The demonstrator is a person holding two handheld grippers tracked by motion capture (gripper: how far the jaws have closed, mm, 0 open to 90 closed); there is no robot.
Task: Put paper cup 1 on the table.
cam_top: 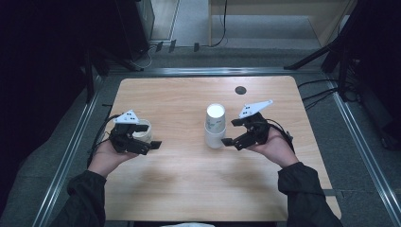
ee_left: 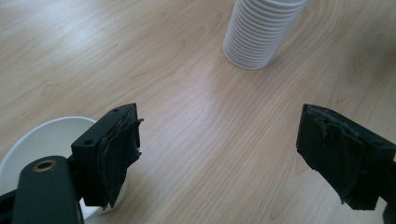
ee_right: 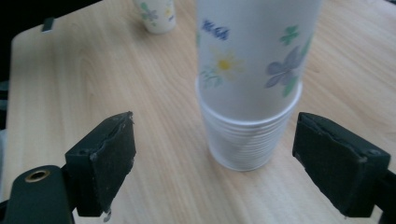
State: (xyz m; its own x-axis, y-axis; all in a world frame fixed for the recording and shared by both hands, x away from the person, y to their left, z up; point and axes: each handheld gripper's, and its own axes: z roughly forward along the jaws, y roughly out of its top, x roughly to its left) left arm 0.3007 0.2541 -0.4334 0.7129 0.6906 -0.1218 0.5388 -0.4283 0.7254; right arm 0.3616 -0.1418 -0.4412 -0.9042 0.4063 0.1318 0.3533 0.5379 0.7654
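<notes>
A stack of flowered white paper cups (cam_top: pixel 215 125) stands upside down, rims on the table, at the middle of the wooden table (cam_top: pixel 189 184). My right gripper (cam_top: pixel 231 132) is just right of it and open. In the right gripper view the stack (ee_right: pixel 252 93) rises a little ahead of the wide gap of that gripper (ee_right: pixel 215 163), touching neither jaw. A single upright cup (cam_top: pixel 143 130) sits at the left, close beside my open left gripper (cam_top: pixel 149 136). In the left gripper view this cup (ee_left: pixel 42 140) lies behind the left jaw of the gripper (ee_left: pixel 219 154), with the stack (ee_left: pixel 261 32) farther off.
A small dark round hole (cam_top: pixel 240 90) marks the table's far right part. Metal floor rails (cam_top: pixel 71 151) run along both sides, with cables (cam_top: pixel 321 90) and dark stand legs (cam_top: pixel 312 56) beyond the far edge. Both forearms come in from the near edge.
</notes>
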